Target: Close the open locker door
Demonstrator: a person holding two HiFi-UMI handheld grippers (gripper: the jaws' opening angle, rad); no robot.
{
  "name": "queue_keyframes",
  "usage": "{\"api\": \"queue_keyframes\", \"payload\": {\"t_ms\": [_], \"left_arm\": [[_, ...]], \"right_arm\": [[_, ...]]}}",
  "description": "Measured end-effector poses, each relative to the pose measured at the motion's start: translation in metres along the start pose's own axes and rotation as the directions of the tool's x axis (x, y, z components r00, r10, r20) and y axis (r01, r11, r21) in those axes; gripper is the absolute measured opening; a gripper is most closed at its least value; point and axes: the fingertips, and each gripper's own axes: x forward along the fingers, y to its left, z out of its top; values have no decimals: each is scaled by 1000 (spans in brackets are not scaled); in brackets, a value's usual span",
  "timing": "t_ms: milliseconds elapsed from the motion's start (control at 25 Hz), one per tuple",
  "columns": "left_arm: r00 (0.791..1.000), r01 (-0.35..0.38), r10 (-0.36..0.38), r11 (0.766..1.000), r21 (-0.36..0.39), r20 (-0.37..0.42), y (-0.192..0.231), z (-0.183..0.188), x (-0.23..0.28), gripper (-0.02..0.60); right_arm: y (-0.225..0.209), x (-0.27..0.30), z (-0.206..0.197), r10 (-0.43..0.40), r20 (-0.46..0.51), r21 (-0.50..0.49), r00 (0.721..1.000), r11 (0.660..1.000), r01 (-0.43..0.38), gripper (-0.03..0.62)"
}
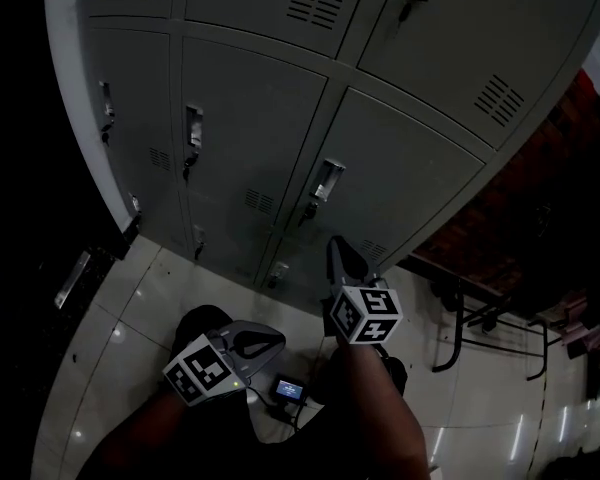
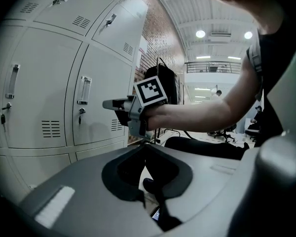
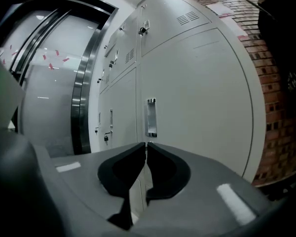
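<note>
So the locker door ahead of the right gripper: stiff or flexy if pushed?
Probably stiff: the locker door looks like painted sheet metal. Its smooth face may let the shut right gripper skid. Looks flush already, so likely little swing.

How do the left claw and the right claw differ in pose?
The right claw stands higher, by the locker doors; the left claw sits lower, nearer the person's body. The right claw faces a recessed handle; the left claw faces the right one. Both are shut and empty.
</note>
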Motion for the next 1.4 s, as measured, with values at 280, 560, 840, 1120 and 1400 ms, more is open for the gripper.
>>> {"api": "queue_keyframes", "payload": {"t_ms": [280, 560, 840, 1120, 1400], "left_arm": [[1000, 1, -1, 1000, -7, -4, 1, -1, 4, 12], [999, 5, -4, 1000, 4, -32, -2, -3, 8, 12], [999, 3, -3, 1000, 12, -50, -4, -1, 12, 12], [999, 7, -5, 1000, 25, -54, -4, 1, 19, 12], [998, 10, -9, 1000, 18, -66, -9, -2, 19, 12]], "right_arm": [[8, -66, -24, 100, -27, -58, 995, 993, -102, 8], [7, -154, -61, 196, -89, -56, 977, 978, -201, 3], [10, -201, -60, 230, -85, -29, 969, 972, -233, 3], [26, -216, -65, 301, -84, -62, 950, 950, -307, 3], [18, -233, -64, 300, -28, 4, 953, 954, -300, 2]]}}
